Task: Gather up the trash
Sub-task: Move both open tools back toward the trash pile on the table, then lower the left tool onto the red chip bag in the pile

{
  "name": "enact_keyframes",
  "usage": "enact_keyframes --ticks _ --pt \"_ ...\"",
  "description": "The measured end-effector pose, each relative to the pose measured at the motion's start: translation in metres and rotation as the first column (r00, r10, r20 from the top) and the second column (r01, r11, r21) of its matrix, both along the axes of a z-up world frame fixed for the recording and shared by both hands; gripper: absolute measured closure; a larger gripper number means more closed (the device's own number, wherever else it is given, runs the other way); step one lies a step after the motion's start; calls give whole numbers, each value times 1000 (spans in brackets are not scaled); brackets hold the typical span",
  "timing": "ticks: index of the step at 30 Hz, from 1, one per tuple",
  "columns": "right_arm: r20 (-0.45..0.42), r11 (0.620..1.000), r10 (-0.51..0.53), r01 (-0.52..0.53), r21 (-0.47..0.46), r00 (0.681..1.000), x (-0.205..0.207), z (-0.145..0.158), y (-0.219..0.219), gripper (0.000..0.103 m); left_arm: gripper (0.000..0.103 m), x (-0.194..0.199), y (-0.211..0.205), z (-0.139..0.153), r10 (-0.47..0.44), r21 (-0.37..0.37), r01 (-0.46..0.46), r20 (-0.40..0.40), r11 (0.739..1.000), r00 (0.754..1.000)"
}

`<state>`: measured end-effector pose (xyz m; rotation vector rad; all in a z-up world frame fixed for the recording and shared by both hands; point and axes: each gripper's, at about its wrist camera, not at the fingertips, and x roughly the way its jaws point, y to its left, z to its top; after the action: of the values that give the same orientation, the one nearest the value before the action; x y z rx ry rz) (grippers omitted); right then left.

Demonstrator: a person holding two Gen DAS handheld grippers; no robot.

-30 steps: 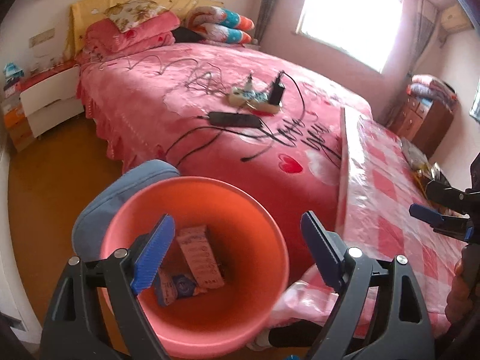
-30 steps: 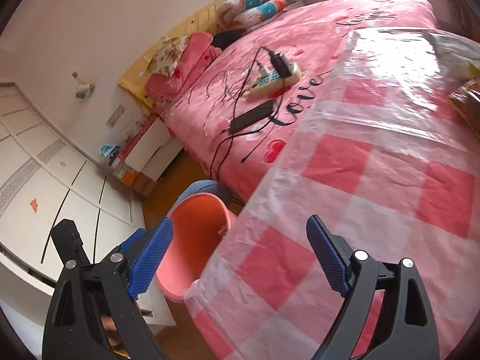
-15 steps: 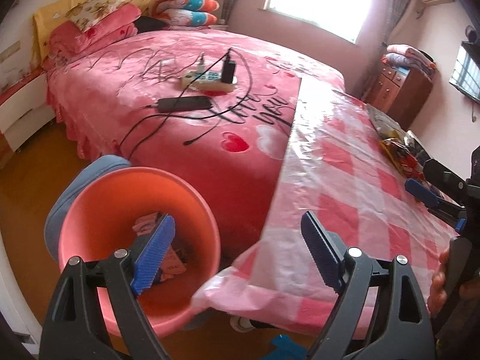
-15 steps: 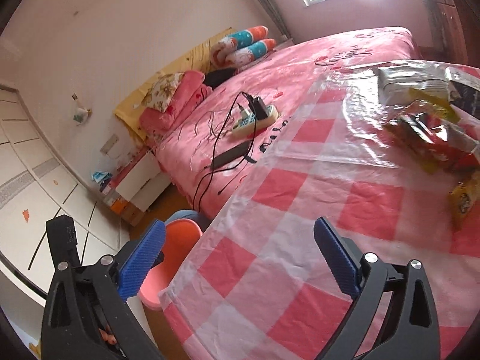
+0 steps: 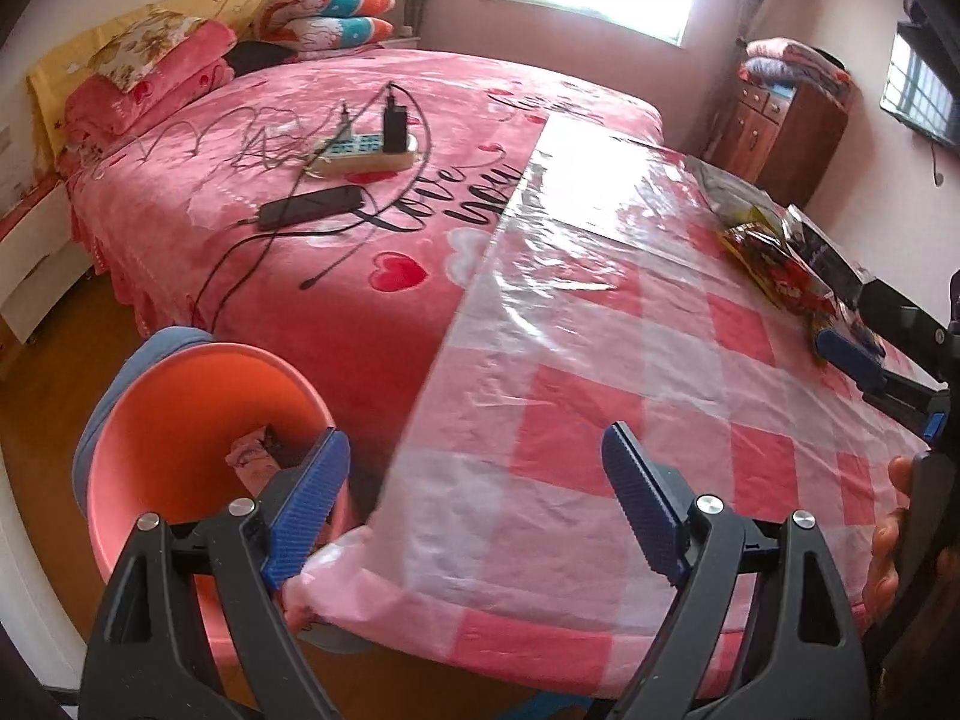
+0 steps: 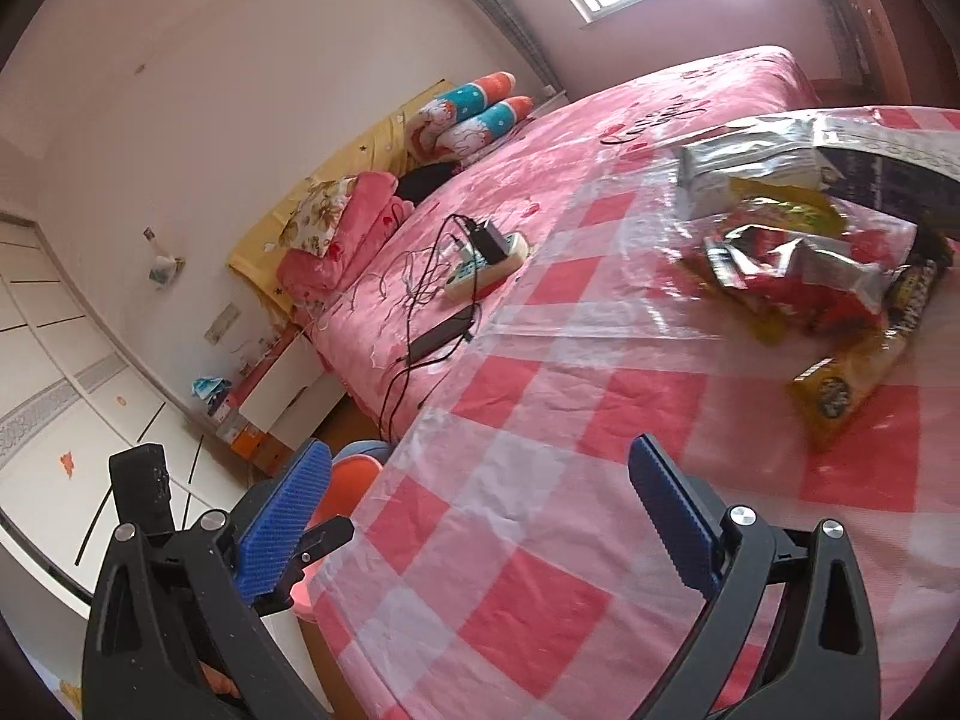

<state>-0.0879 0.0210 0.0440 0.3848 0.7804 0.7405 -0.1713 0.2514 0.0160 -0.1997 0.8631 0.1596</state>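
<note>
An orange bin (image 5: 180, 420) stands on the floor beside the table's left corner, with a wrapper (image 5: 252, 456) inside; its rim shows in the right wrist view (image 6: 354, 480). Snack wrappers (image 6: 804, 276) lie in a pile at the far right of the table with the pink checked cloth (image 6: 570, 450); they also show in the left wrist view (image 5: 774, 258). A yellow packet (image 6: 846, 384) lies nearest. My left gripper (image 5: 474, 504) is open and empty over the table's near corner. My right gripper (image 6: 474, 516) is open and empty above the table, short of the wrappers.
A pink bed (image 5: 360, 138) lies behind the table with a power strip (image 5: 366, 153), a black device (image 5: 312, 207) and cables on it. A wooden cabinet (image 5: 786, 132) stands at the back right. A white nightstand (image 5: 30, 258) is at the left.
Both grippers have swung right, from over the bin towards the table. The wrapper pile has come into view. Both stay open.
</note>
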Motion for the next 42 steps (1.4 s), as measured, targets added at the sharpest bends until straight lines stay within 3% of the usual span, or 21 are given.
enact_keyframes --ticks 12,23,35,42 --pt "-46 998 -54 55 25 997 11 -11 -45 5 16 15 -44 -1 -79 40 80 -35 996 996" --pt "-18 985 -174 174 0 985 16 -5 -94 5 16 36 -85 5 -147 52 150 -63 987 987" --pt "-2 914 -406 406 -12 914 32 3 -179 5 16 78 -149 30 -281 -9 281 4 960 960" --pt "6 869 -492 491 -64 871 60 6 -221 5 16 120 -178 36 -325 -118 325 16 938 946"
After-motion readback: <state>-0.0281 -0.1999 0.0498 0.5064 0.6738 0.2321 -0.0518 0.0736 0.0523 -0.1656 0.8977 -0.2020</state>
